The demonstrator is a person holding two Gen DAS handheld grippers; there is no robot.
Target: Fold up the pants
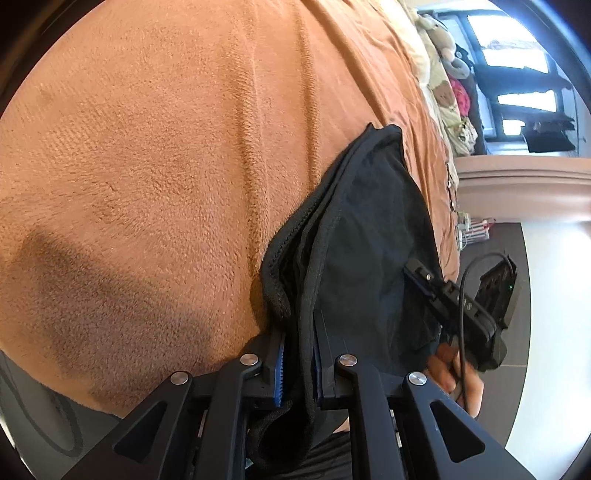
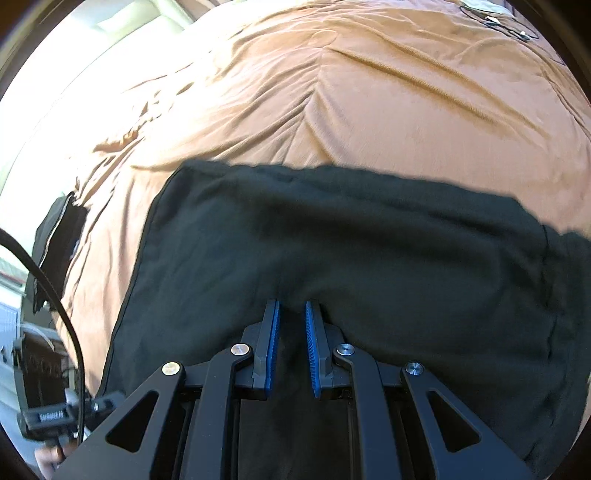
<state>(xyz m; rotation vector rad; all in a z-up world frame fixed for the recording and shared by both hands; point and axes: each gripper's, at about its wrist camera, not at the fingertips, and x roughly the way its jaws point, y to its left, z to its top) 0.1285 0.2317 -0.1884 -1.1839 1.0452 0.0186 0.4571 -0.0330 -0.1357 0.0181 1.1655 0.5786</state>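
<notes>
The black pants (image 1: 369, 221) hang in folded layers over an orange-brown blanket (image 1: 166, 166) on a bed. My left gripper (image 1: 299, 332) is shut on their thick hemmed edge, with the cloth bunched between the blue pads (image 1: 281, 365). At the right of that view a hand holds the right gripper (image 1: 458, 299), its tips buried in the same cloth. In the right wrist view the pants (image 2: 332, 240) spread wide and blurred across the blanket (image 2: 332, 92). My right gripper (image 2: 291, 306) is shut on a puckered fold of them. The left gripper (image 2: 44, 413) shows at the lower left.
Stuffed toys (image 1: 443, 55) and pillows lie at the bed's far end, near a window (image 1: 524, 96). A pink ledge (image 1: 517, 184) and dark floor tiles (image 1: 491, 243) are beside the bed. Another dark cloth (image 2: 59, 240) hangs at the bed's left edge. Cables (image 2: 495, 18) lie on the far blanket.
</notes>
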